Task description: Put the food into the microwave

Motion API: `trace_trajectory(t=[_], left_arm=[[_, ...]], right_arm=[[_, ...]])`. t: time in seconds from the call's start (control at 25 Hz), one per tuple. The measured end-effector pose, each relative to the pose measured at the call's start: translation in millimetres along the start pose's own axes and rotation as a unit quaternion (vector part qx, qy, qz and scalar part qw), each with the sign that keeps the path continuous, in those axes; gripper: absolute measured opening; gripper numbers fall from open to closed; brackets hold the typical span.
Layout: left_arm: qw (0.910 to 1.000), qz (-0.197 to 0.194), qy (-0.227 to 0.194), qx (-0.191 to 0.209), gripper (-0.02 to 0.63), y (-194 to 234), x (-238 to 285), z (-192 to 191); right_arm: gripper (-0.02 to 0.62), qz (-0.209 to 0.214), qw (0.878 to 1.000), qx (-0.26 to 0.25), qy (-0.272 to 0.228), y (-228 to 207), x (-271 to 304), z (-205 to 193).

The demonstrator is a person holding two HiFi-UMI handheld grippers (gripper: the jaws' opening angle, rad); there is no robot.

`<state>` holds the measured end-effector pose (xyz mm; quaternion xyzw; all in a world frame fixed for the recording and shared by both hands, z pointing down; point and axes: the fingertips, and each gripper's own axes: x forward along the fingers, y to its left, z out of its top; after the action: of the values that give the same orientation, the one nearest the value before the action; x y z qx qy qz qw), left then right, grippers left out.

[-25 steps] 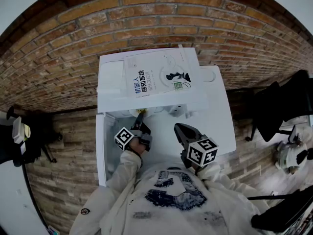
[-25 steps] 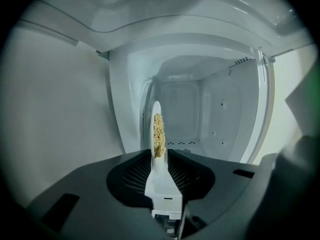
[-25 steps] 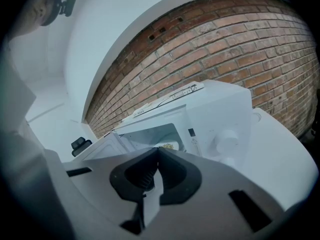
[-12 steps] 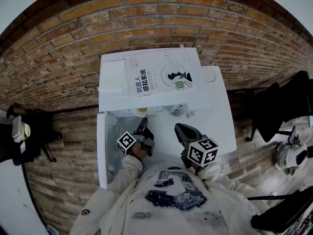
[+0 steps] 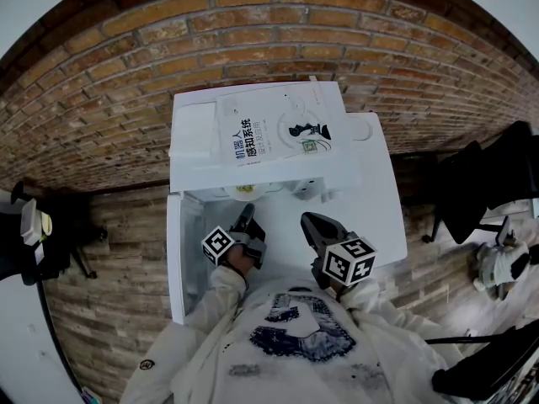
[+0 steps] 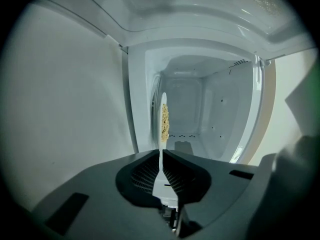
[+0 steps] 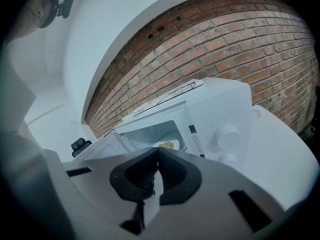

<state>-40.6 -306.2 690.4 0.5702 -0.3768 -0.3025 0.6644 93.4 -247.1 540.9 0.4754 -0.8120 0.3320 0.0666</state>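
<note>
while the right gripper (image 7: 157,153) is closed empty, the left gripper (image 6: 161,152) pinches the food plate (image 6: 161,134)

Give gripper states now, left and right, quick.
Left gripper: closed on the rim of the plate, which carries the food.
Right gripper: closed, holding nothing.

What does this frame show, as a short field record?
Appliance: white box microwave, door open
On top: white-covered book
Food: white plate of yellowish food, at the cavity opening
Left hand-held gripper: shut on the plate's rim
Right hand-held gripper: shut, nothing between its jaws, short of the microwave
</note>
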Motion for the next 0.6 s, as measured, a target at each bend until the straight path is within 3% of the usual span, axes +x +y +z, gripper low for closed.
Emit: trace_trajectory(t=[0.6], left_arm=[[0.9999, 0.008, 0.001, 0.010, 0.006, 0.2, 10.9, 5.0]], right_arm=[[0.014, -0.001, 1.000, 0.003, 0.006, -2.9, 2.4, -2.0]])
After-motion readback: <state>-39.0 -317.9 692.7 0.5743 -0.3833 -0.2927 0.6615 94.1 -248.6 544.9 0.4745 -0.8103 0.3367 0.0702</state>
